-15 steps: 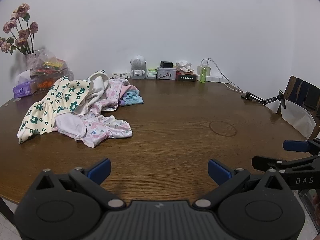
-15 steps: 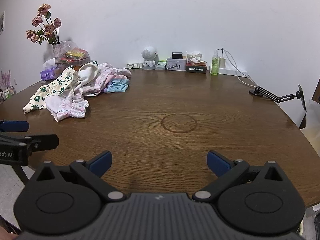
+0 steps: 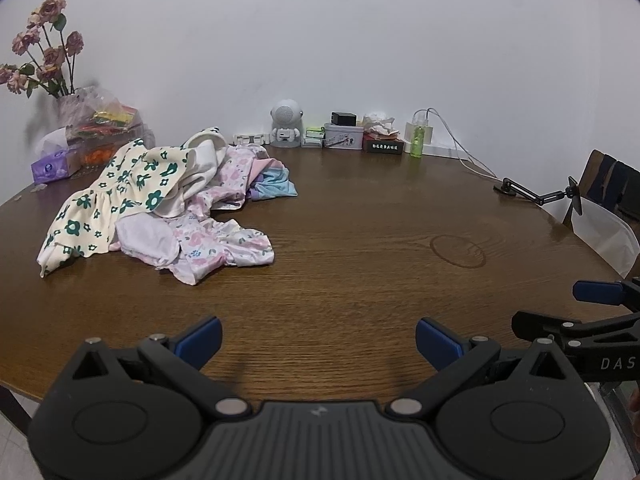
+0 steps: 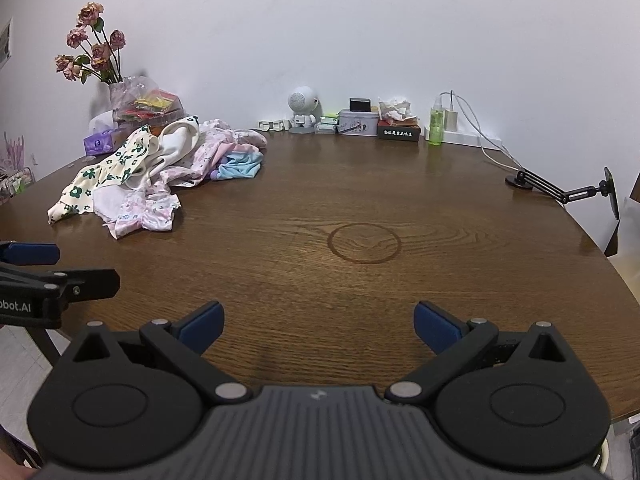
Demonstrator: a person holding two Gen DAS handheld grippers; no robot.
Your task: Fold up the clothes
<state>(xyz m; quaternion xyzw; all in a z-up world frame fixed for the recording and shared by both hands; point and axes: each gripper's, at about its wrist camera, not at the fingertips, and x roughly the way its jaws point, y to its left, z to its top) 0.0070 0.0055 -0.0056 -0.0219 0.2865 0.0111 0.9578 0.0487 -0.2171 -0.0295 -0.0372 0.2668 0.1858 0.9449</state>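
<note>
Clothes pile [image 3: 160,204] sat on the far-left part of the round wooden table [image 3: 360,280], well apart from both tools: a cream dress with green flowers [image 3: 116,196] draped over a pink floral garment [image 3: 216,244], with a light blue piece [image 3: 276,188] at the back edge. Left gripper [image 3: 318,340] hovered near the table's front edge, jaws spread wide, holding nothing. Right gripper [image 4: 318,326] was the same: wide open, empty, facing a ring mark [image 4: 364,242] on bare wood. Nothing folded yet, by my read. Main risk: the garments were tangled and overlapping, so a pinch into the heap could lift two layers at once and drag the whole pile. The cream dress lay close to the left table edge, so a careless pull might slide it off. Behind the pile stood a vase of dried roses [image 3: 44,60], a snack bag [image 3: 108,120] and a purple tissue pack [image 3: 54,166]; a wide swing could knock those. The phone-holder arm [image 4: 560,192] and charger cable [image 4: 476,128] on the right could snag spread fabric.
</note>
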